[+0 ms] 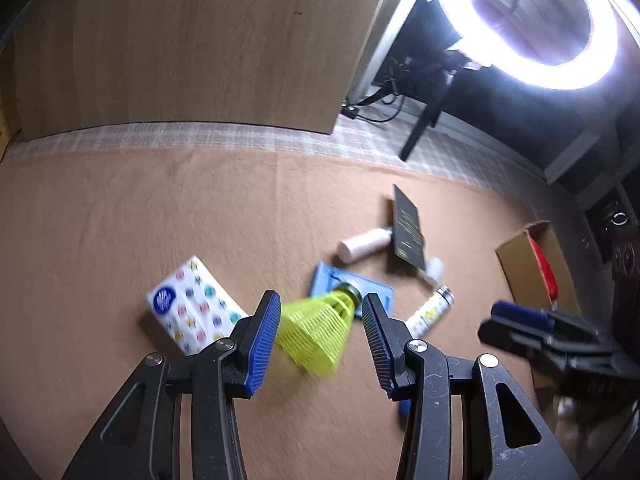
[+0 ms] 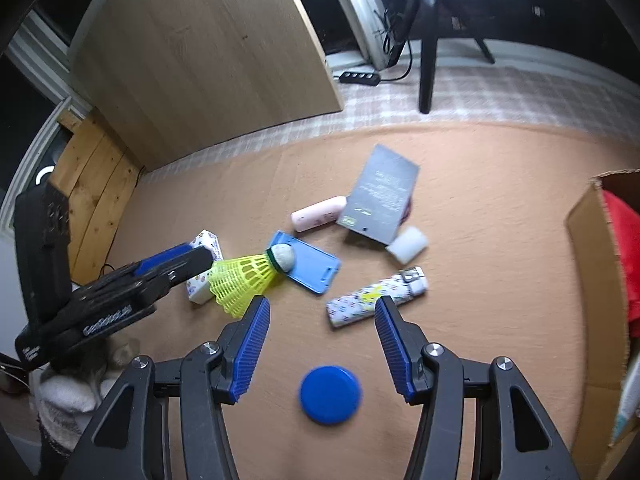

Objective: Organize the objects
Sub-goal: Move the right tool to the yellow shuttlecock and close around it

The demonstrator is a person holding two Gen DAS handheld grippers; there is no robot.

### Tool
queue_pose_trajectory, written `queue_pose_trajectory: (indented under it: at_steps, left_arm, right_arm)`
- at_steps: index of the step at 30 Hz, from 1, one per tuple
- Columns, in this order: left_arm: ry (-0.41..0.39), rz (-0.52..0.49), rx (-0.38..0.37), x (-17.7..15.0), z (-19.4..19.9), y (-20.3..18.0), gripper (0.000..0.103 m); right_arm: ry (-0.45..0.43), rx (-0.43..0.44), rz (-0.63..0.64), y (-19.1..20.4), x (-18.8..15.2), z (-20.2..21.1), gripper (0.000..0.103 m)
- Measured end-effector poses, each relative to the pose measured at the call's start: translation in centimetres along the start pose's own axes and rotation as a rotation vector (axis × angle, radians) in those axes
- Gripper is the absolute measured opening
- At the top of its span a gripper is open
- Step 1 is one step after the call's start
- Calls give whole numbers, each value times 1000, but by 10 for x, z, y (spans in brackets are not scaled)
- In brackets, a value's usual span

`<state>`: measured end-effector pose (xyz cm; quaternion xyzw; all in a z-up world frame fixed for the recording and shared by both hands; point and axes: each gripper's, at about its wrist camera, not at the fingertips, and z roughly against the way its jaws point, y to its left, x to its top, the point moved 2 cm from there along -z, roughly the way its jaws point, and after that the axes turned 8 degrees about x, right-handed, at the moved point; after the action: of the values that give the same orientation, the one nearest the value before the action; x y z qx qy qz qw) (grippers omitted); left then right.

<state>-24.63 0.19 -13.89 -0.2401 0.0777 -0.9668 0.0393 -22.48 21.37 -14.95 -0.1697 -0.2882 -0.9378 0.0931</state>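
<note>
Our left gripper (image 1: 320, 340) has two black plastic fingers, each faced with a ribbed blue pad (image 1: 264, 344). Round silver screws (image 1: 416, 346) sit at the finger joints, and triangular cut-outs open in the black arms toward six o'clock. Fine pale scratches mark the arm at five o'clock. Our right gripper (image 2: 320, 344) is built the same: black arms, blue ridged pads (image 2: 394, 346), silver pivot screws (image 2: 434, 348). Seen from the right wrist at nine o'clock, the left gripper's side carries white lettering too blurred for us to read.
</note>
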Motion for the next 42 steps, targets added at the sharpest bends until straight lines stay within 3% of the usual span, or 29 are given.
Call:
queue_pose_trajectory:
  at_steps: [8, 19, 26, 34, 42]
  left_arm:
    - [72, -54, -21, 12, -35, 3, 46]
    - [150, -164, -110, -23, -46, -22, 46]
    - [162, -159, -140, -33, -46, -23, 46]
    - [174, -143, -130, -52, -42, -19, 60]
    - [169, -107, -141, -65, -35, -15, 60]
  right_arm:
    - [29, 11, -34, -3, 6, -19, 51]
    - [76, 85, -116, -7, 13, -44, 51]
    - [124, 125, -120, 5, 10, -61, 51]
    - [174, 185, -163, 2, -1, -68, 48]
    - [207, 201, -116, 16, -14, -71, 46]
